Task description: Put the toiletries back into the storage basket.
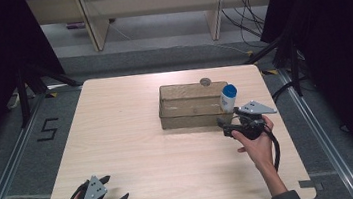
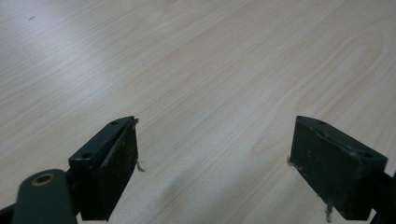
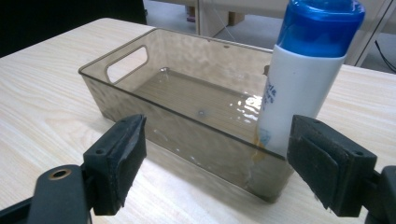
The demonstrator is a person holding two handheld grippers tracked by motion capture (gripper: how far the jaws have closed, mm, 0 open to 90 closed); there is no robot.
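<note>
At the desk's right edge our right gripper [image 1: 228,123] stands released before the white, blue-capped plastic bottle [image 3: 303,79] upright in the translucent brown bin's [image 3: 140,100] corner — placing looks done — so we withdraw next; left gripper [image 1: 116,190] rests open.

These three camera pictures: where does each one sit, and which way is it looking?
High view: above the person's side, facing forward and down on the wooden table; both forearms, left gripper, right gripper.
Left gripper view: rides that gripper, aimed at bare tabletop between its open black fingers.
Right gripper view: rides the right gripper, facing the clear bin and the blue-capped white bottle standing in it, fingers apart.
Shared: high and right gripper views both show bin and bottle.
</note>
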